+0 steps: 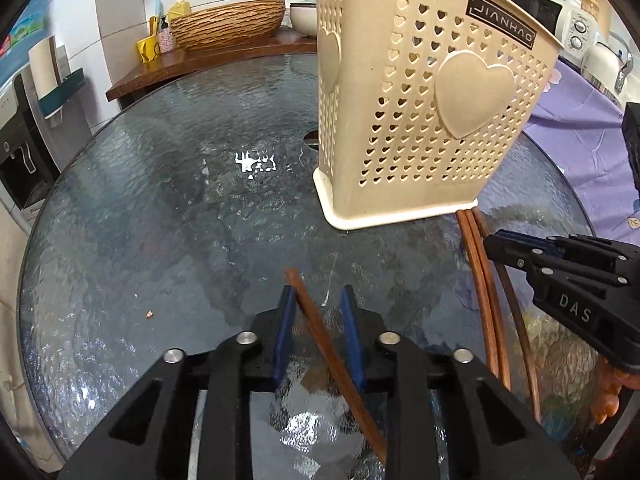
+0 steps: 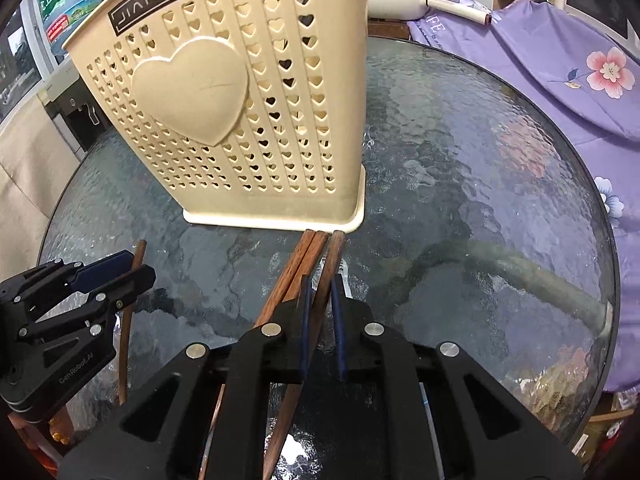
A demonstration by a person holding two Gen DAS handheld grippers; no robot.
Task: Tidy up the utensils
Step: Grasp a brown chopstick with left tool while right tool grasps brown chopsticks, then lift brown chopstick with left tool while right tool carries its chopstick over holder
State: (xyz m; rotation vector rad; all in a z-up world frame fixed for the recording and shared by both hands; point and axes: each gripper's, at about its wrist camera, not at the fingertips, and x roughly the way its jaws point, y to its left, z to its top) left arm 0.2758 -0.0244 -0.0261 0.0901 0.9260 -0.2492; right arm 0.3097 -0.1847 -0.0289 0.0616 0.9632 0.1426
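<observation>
A beige perforated utensil holder (image 1: 424, 112) with heart shapes stands on the round glass table (image 1: 160, 240); it also shows in the right wrist view (image 2: 240, 120). My left gripper (image 1: 318, 300) is open around one brown chopstick (image 1: 332, 356) that lies slanted between its blue pads. My right gripper (image 2: 320, 284) is shut on a brown chopstick (image 2: 326, 276), tip near the holder's base. Two more chopsticks (image 2: 298, 268) lie beside it on the glass. The right gripper (image 1: 560, 276) shows at the right edge of the left view, the left gripper (image 2: 104, 276) at the left of the right view.
A wooden counter (image 1: 208, 60) with a woven basin, soap bottles and a bowl stands behind the table. A purple floral cloth (image 2: 560, 72) covers something to the right. A water dispenser (image 1: 20, 152) stands at the far left. Kitchen appliances (image 1: 576, 28) are at the back right.
</observation>
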